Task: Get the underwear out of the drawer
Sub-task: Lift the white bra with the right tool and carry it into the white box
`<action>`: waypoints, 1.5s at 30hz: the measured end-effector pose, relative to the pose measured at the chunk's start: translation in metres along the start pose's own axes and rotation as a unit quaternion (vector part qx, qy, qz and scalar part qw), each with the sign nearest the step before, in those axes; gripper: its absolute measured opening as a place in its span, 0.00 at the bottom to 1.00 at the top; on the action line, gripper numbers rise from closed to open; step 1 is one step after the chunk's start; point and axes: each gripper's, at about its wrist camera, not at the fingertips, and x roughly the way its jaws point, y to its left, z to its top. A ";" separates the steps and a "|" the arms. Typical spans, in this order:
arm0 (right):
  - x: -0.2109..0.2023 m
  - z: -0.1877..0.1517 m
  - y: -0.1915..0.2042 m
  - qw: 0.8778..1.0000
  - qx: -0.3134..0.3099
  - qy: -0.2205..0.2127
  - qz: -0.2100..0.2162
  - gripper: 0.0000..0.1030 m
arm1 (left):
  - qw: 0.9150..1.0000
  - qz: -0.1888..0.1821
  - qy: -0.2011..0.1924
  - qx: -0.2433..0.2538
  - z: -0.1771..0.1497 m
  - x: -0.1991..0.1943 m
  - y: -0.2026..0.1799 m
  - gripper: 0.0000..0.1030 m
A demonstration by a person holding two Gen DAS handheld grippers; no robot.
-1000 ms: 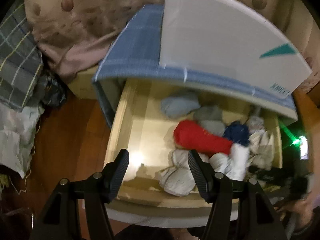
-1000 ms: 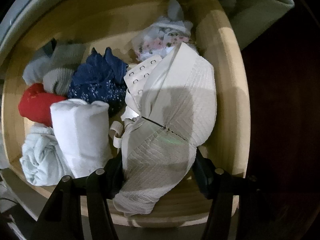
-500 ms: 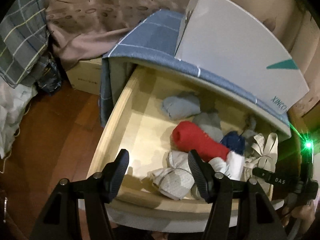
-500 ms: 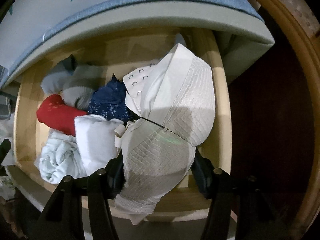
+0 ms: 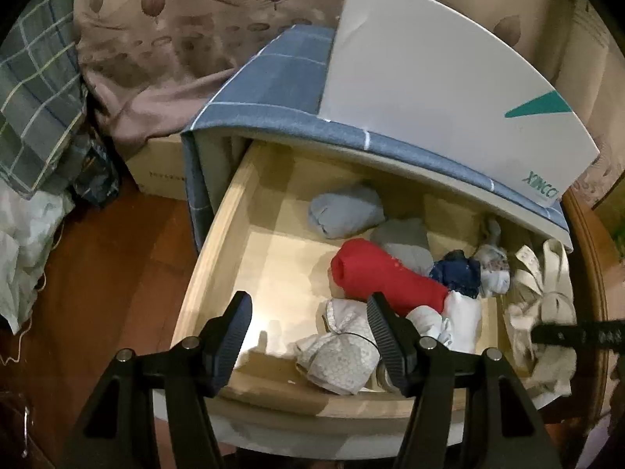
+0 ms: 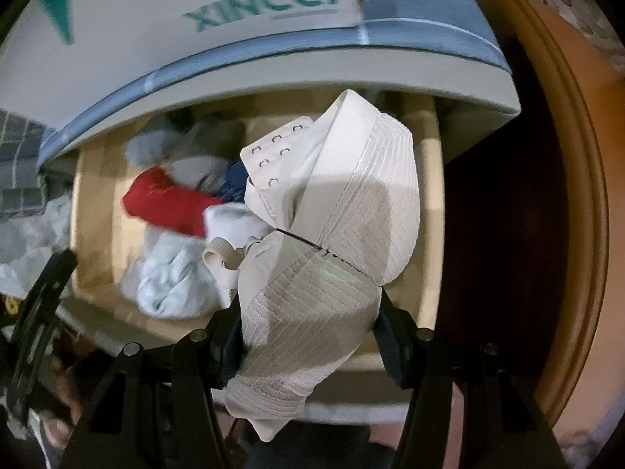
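The wooden drawer [image 5: 218, 234] stands pulled open with several rolled garments inside, among them a red roll [image 5: 383, 273], a dark blue one [image 5: 457, 273] and a white patterned one [image 5: 343, 355]. My right gripper [image 6: 308, 328] is shut on a cream textured bra [image 6: 351, 215] and holds it up above the drawer's right front corner [image 6: 429, 203]. The bra also shows in the left wrist view [image 5: 539, 312], hanging at the drawer's right end. My left gripper [image 5: 308, 324] is open and empty above the drawer's front edge.
A white box marked XINCCI [image 5: 449, 90] lies on the blue checked cloth [image 5: 265, 90] over the cabinet top. A cardboard box [image 5: 156, 172], a plaid cloth [image 5: 35, 117] and a white bag [image 5: 23, 242] lie left on the wooden floor. A curved wooden frame [image 6: 566, 195] stands at right.
My right gripper has lifted the bra up and back out of the drawer. My left gripper has pulled back and risen a little, still open.
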 end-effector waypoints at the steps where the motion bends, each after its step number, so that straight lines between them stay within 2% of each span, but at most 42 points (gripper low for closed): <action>1: -0.003 -0.009 -0.001 1.000 -0.007 0.002 0.003 0.52 | 1.000 -0.001 0.000 -0.002 0.000 0.000 0.001 0.61; 5: -0.017 -0.027 0.003 1.000 -0.021 0.007 0.018 0.52 | 1.000 0.000 0.001 -0.006 0.000 0.001 0.002 0.61; 9: -0.045 -0.033 0.005 0.999 -0.038 -0.017 0.020 0.52 | 1.000 0.002 0.003 -0.004 -0.001 0.000 0.001 0.61; 12: -0.077 -0.034 0.006 0.997 -0.057 -0.058 0.012 0.52 | 1.000 0.007 0.006 -0.003 -0.001 0.001 0.001 0.61; 15: -0.105 -0.032 0.005 0.993 -0.051 -0.101 0.022 0.52 | 1.000 0.008 0.008 -0.005 0.000 0.002 0.002 0.61; 19: -0.147 -0.022 0.004 0.982 -0.052 -0.183 0.010 0.52 | 1.000 0.010 0.009 -0.004 0.000 0.002 0.002 0.61; 23: -0.174 -0.005 0.010 0.970 -0.060 -0.237 -0.005 0.52 | 1.000 0.011 0.006 -0.004 -0.001 0.002 0.002 0.61; 26: -0.189 0.012 0.017 0.963 -0.070 -0.259 -0.017 0.52 | 1.000 0.012 0.007 -0.004 -0.001 0.001 0.002 0.61; 30: -0.203 0.041 0.023 0.958 -0.082 -0.274 -0.016 0.53 | 1.000 0.016 0.002 -0.001 0.000 0.002 0.001 0.61; 34: -0.197 0.069 0.036 0.957 -0.095 -0.270 -0.036 0.53 | 1.000 0.015 0.004 0.000 0.000 0.002 0.001 0.61; 41: -0.166 0.119 0.047 0.965 -0.087 -0.242 -0.049 0.53 | 1.000 0.014 0.002 -0.001 0.000 0.002 0.001 0.61; 45: -0.143 0.146 0.042 0.975 -0.067 -0.208 -0.033 0.54 | 1.000 0.016 -0.010 -0.010 0.000 -0.003 0.006 0.61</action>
